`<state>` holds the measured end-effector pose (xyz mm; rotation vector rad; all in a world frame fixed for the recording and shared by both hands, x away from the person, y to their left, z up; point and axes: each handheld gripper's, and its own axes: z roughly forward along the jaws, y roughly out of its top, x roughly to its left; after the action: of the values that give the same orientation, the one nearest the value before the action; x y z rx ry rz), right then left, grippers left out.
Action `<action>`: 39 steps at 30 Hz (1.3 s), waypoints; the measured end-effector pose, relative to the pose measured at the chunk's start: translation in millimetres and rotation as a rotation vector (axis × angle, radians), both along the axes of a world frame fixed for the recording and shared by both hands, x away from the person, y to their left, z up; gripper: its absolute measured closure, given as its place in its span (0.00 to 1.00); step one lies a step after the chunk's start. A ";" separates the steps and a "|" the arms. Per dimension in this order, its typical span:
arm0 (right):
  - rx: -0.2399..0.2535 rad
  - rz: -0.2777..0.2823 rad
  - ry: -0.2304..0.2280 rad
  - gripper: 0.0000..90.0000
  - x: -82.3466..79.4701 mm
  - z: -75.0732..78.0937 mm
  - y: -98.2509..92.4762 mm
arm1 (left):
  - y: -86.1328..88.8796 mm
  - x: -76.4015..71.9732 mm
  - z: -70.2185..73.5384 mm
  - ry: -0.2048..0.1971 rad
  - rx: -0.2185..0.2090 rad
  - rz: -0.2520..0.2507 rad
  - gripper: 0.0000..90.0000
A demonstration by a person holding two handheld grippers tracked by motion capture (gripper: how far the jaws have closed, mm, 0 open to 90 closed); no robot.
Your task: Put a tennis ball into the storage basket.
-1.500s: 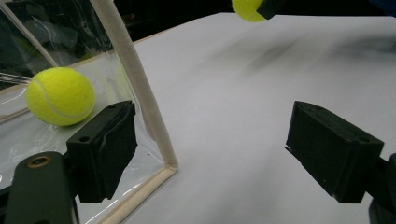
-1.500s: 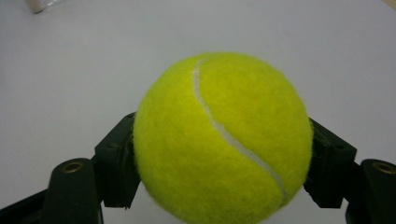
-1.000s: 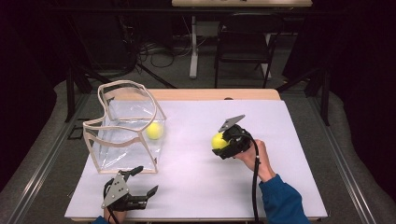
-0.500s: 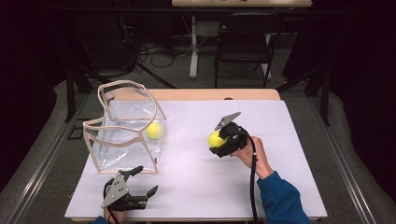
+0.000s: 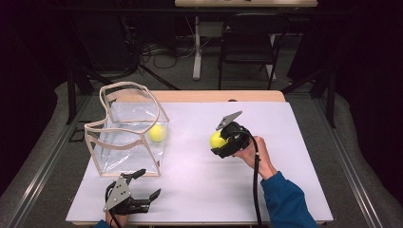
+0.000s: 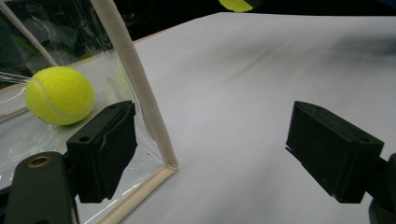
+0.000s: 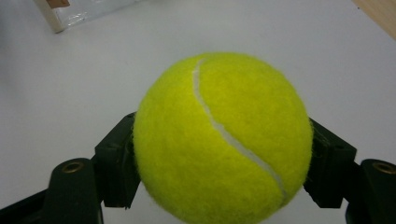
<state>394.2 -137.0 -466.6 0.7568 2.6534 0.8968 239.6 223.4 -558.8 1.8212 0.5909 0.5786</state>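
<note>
My right gripper (image 5: 220,144) is shut on a yellow tennis ball (image 5: 216,138) and holds it just above the white table top, right of centre. In the right gripper view that ball (image 7: 224,140) sits between both black jaws. A second tennis ball (image 5: 157,132) lies inside a clear bag with cream trim (image 5: 126,128) at the left. My left gripper (image 5: 151,183) rests open near the front edge, just in front of the bag. In the left gripper view its jaws stand wide apart, either side of the bag's near corner trim (image 6: 140,98), with the bagged ball (image 6: 60,94) behind the plastic.
The white table top (image 5: 294,142) stretches right of the held ball, and a wooden strip (image 5: 214,96) runs along its far edge. A chair (image 5: 247,47) and a table leg (image 5: 196,42) stand on the floor beyond. A blue sleeve (image 5: 285,204) comes in at the bottom right.
My right gripper has carried the held ball slightly left and farther from the person. The left gripper, the bag and the ball in it have not moved.
</note>
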 end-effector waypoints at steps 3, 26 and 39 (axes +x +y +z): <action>0.005 0.005 -0.002 0.29 1.6 2.3 1.6 | 0.1 0.1 0.0 0.001 -0.001 -0.002 0.18; -0.010 0.033 -0.018 0.29 8.9 17.9 14.2 | 0.2 0.1 0.1 0.001 0.000 -0.003 0.18; -0.009 0.037 -0.026 0.29 11.6 26.6 17.9 | 0.3 -0.1 0.2 0.000 -0.002 -0.002 0.18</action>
<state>405.8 -119.0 -440.1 0.6915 2.6548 0.8970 239.5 223.7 -558.6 1.8197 0.5890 0.5761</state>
